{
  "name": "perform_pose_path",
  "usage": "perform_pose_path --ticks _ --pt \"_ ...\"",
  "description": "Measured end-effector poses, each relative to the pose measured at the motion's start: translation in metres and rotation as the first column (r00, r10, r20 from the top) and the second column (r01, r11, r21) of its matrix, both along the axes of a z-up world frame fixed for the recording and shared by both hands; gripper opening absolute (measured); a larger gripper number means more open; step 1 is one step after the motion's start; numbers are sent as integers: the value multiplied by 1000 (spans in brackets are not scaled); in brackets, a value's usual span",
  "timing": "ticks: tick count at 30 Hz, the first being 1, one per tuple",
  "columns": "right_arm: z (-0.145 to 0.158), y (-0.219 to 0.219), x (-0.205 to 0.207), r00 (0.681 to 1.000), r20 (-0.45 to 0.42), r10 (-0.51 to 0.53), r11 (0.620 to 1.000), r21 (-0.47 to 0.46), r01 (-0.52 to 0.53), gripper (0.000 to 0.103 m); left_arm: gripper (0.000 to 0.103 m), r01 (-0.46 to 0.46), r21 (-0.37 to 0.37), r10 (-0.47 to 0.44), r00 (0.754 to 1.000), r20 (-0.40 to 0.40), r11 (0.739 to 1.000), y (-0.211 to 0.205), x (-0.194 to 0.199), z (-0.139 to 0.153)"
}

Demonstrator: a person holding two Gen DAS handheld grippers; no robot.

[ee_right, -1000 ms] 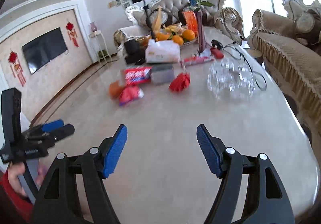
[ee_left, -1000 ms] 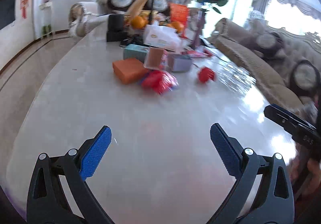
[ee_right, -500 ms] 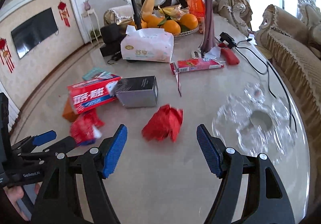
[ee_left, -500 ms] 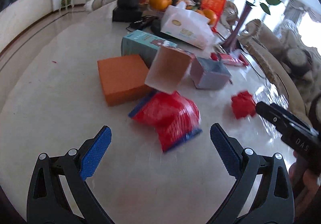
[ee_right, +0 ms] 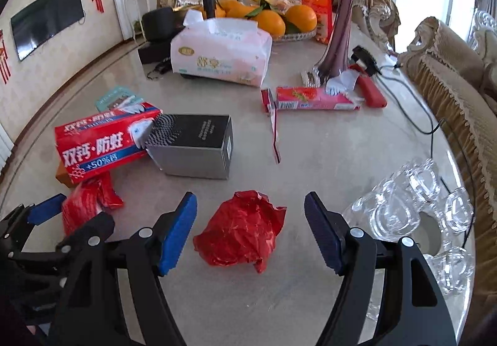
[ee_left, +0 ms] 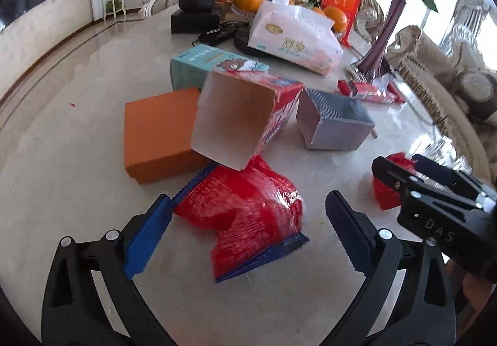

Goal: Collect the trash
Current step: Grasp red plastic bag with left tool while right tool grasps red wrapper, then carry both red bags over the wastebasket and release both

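Note:
A crumpled red and blue plastic wrapper [ee_left: 248, 209] lies on the marble table between the open jaws of my left gripper [ee_left: 245, 234]; it also shows in the right wrist view [ee_right: 90, 200]. A crumpled red paper ball [ee_right: 245, 234] lies between the open jaws of my right gripper [ee_right: 250, 231]; it also shows in the left wrist view [ee_left: 388, 190], partly hidden behind the right gripper. Neither gripper touches its item.
Behind the wrapper are an orange box [ee_left: 158, 132], an open red toothpaste box [ee_left: 242, 116], a grey box [ee_right: 194, 144] and a teal box [ee_left: 214, 66]. Further back stand a tissue pack [ee_right: 220, 54], oranges, a vase [ee_right: 338, 32]. Glass cups [ee_right: 416, 215] at right.
Both grippers have moved forward over the table. The wrapper now lies between the left jaws and the red paper ball between the right jaws. Both stay open.

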State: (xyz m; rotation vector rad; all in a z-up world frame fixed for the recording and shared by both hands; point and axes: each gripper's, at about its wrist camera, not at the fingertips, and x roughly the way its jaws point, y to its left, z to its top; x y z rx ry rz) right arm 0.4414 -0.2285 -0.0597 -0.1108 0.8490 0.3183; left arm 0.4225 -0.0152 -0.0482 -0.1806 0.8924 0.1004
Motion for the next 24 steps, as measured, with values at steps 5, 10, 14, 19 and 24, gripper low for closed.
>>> perform_pose_path --ticks 5,10,14,19,24 --pt "-10 1 5 998 -57 16 1000 28 -14 40 83 30 -24 -30 1000 -7 999 3 4 -5" --pt "-9 1 -13 997 -62 36 999 39 -34 33 55 93 -36 -93 996 4 995 12 -6 -4" --pt "-5 -3 -37 998 -46 34 998 60 -31 33 55 114 -84 -113 993 23 990 21 -26 0" --pt "7 -16 -82 999 -22 26 986 166 -22 33 55 187 -149 -181 982 52 971 36 -80 7" --pt "13 -21 -148 998 2 67 961 270 -65 33 55 245 -177 -223 966 132 953 64 -163 28"
